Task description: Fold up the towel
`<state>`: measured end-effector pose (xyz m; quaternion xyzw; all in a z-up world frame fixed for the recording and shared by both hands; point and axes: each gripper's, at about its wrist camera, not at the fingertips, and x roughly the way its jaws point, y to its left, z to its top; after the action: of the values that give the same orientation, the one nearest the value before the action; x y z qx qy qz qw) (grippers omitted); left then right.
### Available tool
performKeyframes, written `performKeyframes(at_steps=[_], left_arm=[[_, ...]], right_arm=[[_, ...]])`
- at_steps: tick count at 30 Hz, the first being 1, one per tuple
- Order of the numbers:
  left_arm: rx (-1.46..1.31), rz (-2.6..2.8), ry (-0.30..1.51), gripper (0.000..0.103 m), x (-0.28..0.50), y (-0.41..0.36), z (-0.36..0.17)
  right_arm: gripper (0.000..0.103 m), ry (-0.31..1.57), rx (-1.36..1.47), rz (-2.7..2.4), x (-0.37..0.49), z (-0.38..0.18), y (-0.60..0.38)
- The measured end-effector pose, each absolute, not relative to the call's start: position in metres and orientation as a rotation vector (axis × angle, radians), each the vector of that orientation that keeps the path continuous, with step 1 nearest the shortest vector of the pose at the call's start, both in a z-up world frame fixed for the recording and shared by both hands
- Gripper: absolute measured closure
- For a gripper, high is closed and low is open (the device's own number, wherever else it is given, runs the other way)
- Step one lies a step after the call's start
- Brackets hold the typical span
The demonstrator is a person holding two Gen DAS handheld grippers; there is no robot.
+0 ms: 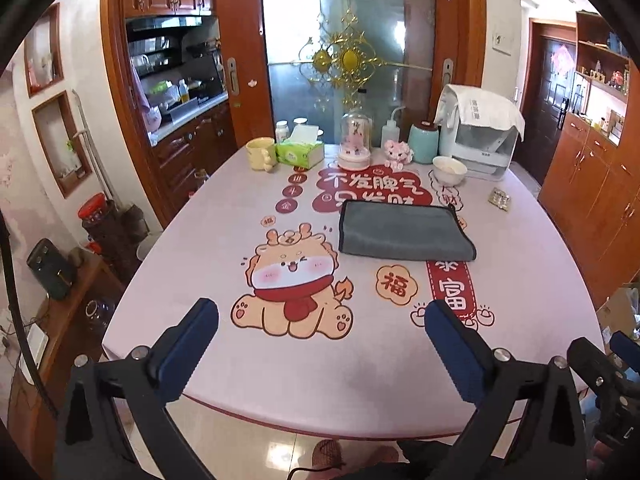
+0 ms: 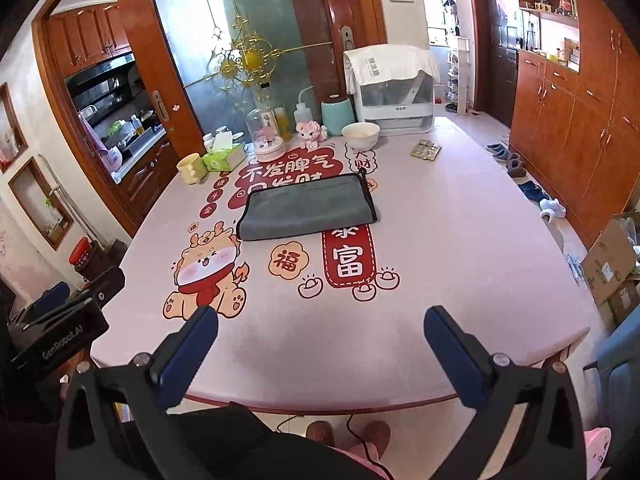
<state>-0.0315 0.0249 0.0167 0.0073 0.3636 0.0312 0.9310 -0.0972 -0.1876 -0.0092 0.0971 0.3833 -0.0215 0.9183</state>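
A grey towel (image 1: 404,231) lies folded into a flat rectangle near the middle of the pink table (image 1: 280,364); it also shows in the right wrist view (image 2: 310,207). My left gripper (image 1: 320,320) is open and empty above the table's near edge, well short of the towel. My right gripper (image 2: 320,322) is open and empty too, also back at the near edge. The right gripper's body shows at the left wrist view's right edge (image 1: 612,376). The left gripper's body shows at the right wrist view's left edge (image 2: 68,320).
At the table's far end stand a yellow mug (image 1: 261,153), a tissue box (image 1: 301,151), a glass dome ornament (image 1: 355,140), a pink toy (image 1: 398,152), a teal jar (image 1: 424,142), a white bowl (image 1: 449,169) and a covered white appliance (image 1: 480,132). A blister pack (image 1: 499,199) lies at the right.
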Motion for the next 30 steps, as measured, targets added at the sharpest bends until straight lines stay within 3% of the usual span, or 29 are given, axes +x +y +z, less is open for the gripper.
performKeyframes(at_steps=[30], left_arm=[[0.055,0.013,0.72,0.0,-0.041,-0.006,0.012]], right_arm=[[0.0,0.835,0.204,-0.03,-0.091,-0.018,-0.199]])
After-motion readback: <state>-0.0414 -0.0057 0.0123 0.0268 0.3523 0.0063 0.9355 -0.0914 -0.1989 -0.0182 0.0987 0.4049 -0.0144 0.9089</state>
